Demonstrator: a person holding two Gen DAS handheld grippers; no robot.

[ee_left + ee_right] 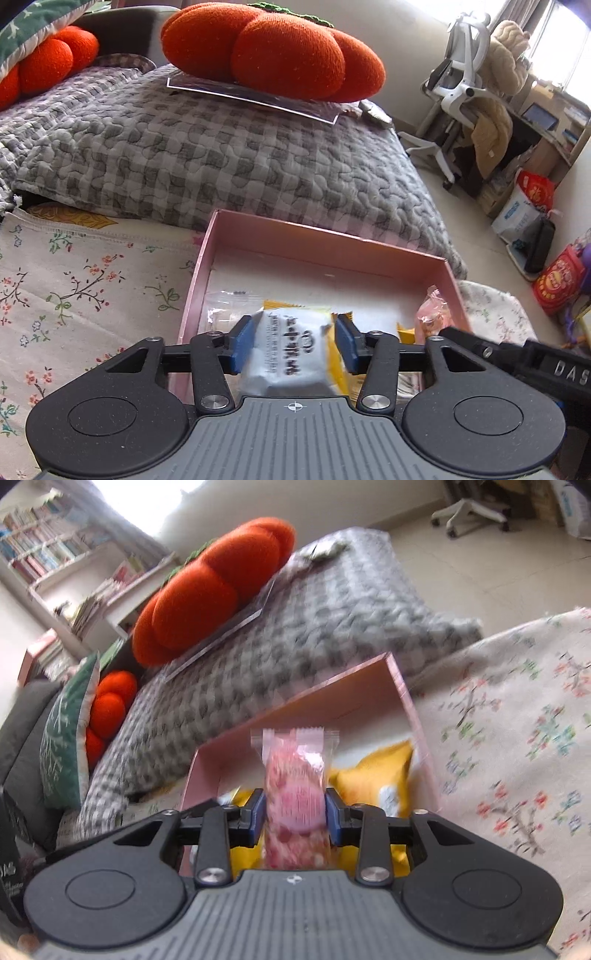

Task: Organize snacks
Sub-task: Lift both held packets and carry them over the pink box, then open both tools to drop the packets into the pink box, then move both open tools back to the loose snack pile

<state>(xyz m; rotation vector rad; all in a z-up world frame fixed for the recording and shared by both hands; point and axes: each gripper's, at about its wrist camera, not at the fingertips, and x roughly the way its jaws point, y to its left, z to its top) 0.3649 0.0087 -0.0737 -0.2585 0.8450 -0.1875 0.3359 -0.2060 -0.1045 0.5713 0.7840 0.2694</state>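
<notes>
Pink box [325, 242] rim near, white packet [291, 354] between fingers [242, 341]

A: What's in the pink box [325, 242]?
B: An open, shallow tray on the floral cloth; a yellow packet [380, 775] lies flat inside, toward three o'clock.
A: The other snacks?
B: A white printed packet [291, 350] sits at six o'clock; a pink wrapped sweet [295, 794] stands upright, crimped end at twelve.

Box [207, 273] is set on floral cloth [74, 280], quilt [207, 147] behind at 12 o'clock, cushion [273, 51] lying on the quilt, packets [221, 306] laid inside the box, chair [461, 85] at 2 o'clock.
</notes>
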